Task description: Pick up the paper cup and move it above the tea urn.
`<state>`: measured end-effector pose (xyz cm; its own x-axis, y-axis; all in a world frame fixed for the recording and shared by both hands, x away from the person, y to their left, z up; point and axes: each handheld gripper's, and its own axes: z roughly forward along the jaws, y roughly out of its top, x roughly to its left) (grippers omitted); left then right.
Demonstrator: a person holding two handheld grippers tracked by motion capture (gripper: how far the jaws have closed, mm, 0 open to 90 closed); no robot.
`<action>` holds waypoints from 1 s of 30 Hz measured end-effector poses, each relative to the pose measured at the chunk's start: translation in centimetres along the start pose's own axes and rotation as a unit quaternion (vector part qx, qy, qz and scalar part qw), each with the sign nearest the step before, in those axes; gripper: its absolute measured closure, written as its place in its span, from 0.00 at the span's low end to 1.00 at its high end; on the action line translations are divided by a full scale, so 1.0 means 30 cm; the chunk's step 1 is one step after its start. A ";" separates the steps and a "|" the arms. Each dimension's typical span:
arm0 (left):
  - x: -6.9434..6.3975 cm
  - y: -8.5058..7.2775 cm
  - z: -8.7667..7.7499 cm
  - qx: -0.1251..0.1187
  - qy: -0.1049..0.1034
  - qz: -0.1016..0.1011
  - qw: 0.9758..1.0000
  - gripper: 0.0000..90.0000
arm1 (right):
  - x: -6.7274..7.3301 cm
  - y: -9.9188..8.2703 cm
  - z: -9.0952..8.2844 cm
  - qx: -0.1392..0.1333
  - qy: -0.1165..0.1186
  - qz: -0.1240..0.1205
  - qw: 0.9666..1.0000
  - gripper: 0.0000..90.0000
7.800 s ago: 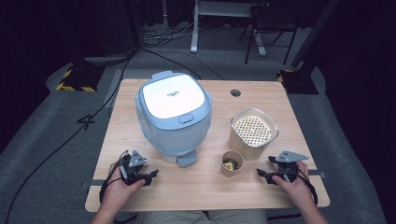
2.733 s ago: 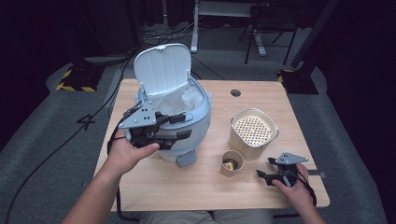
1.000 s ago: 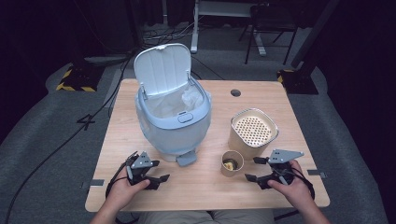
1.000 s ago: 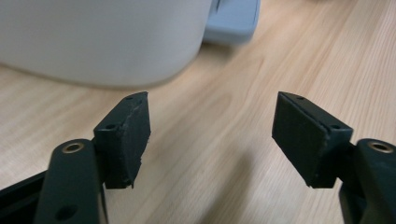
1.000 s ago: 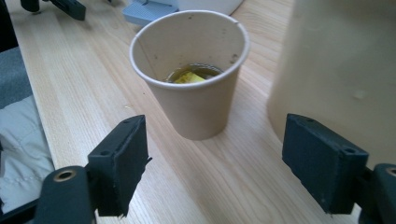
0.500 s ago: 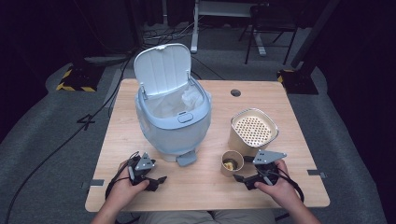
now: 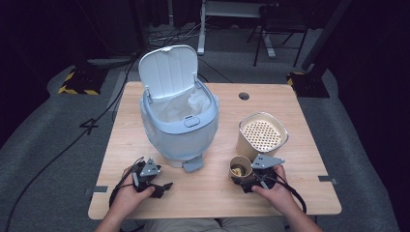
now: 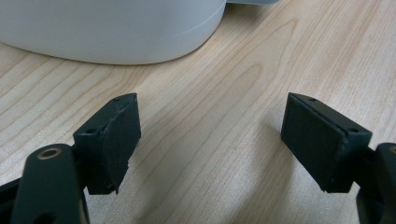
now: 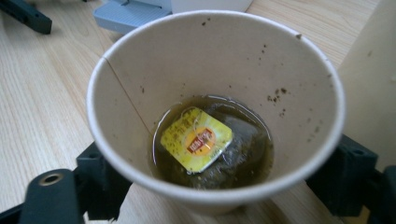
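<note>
A paper cup point(image 7: 240, 166) stands near the table's front, right of centre. It holds brown liquid and a yellow-tagged tea bag point(image 9: 196, 138). My right gripper point(image 7: 242, 178) has the cup point(image 9: 140, 70) between its jaws, which have just been closing and sit against its sides; the rim hides the pads. A pale blue bin point(image 7: 179, 121) stands mid-table with its lid point(image 7: 169, 72) raised and a white liner inside. At the front left, my left gripper point(image 7: 162, 186) rests on the wood. Its jaws have just been opening, and it point(image 8: 210, 140) is open and holds nothing.
A tan container with a perforated white insert point(image 7: 262, 133) stands just behind the cup. The bin's foot pedal point(image 7: 193, 164) juts toward the front edge between the hands. The bin's base point(image 8: 107, 32) lies close ahead of the left jaws. The wooden table point(image 7: 300, 193) has a cable hole at the back.
The right hand has slid left and down to the cup, and its jaws now flank it. The left hand has stayed put at the front left. The bin lid remains up.
</note>
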<state>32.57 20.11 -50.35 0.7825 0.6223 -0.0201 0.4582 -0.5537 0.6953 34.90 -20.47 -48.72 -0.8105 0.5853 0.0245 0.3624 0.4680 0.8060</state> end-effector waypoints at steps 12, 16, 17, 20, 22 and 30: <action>0.000 0.000 0.000 0.000 0.000 0.000 1.000 0.23 | 0.008 0.002 -0.007 -0.006 0.018 -0.014 1.000 0.32; 0.000 0.000 0.000 0.000 0.000 0.000 1.000 0.23 | 0.015 0.008 -0.024 -0.010 0.029 -0.018 0.999 0.32; 0.000 0.000 0.000 0.000 0.000 0.000 1.000 0.23 | 0.019 0.013 -0.034 -0.010 0.032 -0.021 0.999 0.32; 0.000 0.000 0.000 0.000 0.000 0.000 1.000 0.23 | 0.026 0.026 -0.066 -0.015 0.040 -0.028 0.999 0.33; 0.000 0.000 0.000 0.000 0.000 0.000 1.000 0.23 | 0.027 0.047 -0.111 -0.025 0.052 -0.030 0.998 0.33; 0.000 0.001 0.002 -0.001 -0.001 -0.003 1.000 0.23 | 0.020 0.098 -0.203 -0.037 0.062 -0.039 0.997 0.33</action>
<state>32.60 20.06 -50.36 0.7802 0.6250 -0.0252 0.4620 -0.5488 0.6967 32.69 -22.76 -42.74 -0.8869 0.4611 0.0289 0.2648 0.4561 0.8496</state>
